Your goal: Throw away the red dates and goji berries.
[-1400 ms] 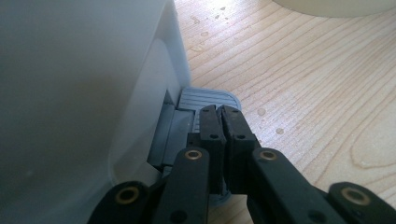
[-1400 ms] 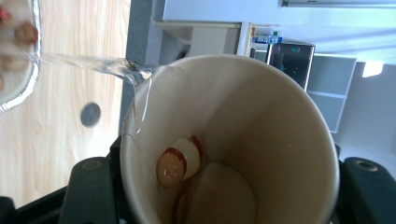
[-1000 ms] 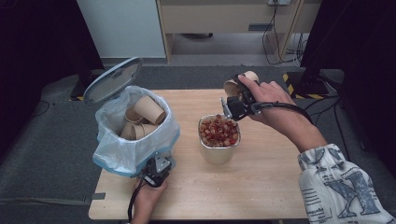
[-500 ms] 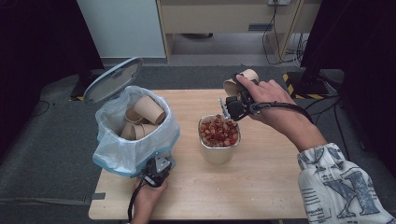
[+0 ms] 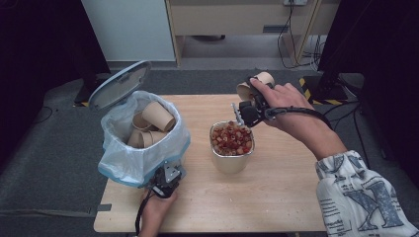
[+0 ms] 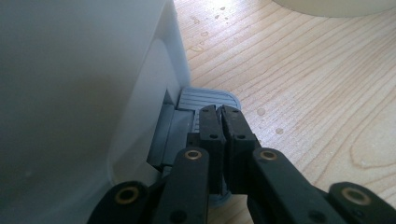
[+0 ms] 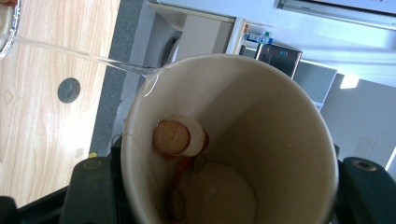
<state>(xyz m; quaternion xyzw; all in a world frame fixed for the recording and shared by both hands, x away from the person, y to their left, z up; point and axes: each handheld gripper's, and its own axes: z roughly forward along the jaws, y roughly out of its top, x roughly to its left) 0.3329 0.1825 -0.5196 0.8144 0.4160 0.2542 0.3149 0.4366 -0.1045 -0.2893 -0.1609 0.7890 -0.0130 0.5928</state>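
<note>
A small bin lined with a clear bag stands at the table's left, lid raised, with several paper cups inside. My left gripper is shut at the bin's base, and in the left gripper view its closed tips rest on the grey pedal. My right gripper is shut on a paper cup, held tilted just beyond a metal container of red food bits. A thin stream of liquid runs from the cup's rim. A food slice sticks to the inner wall.
The wooden table has bare room on the right and along the front. Drops of liquid lie on the wood near the pedal. A cabinet and cables stand beyond the table's far edge, over grey floor.
</note>
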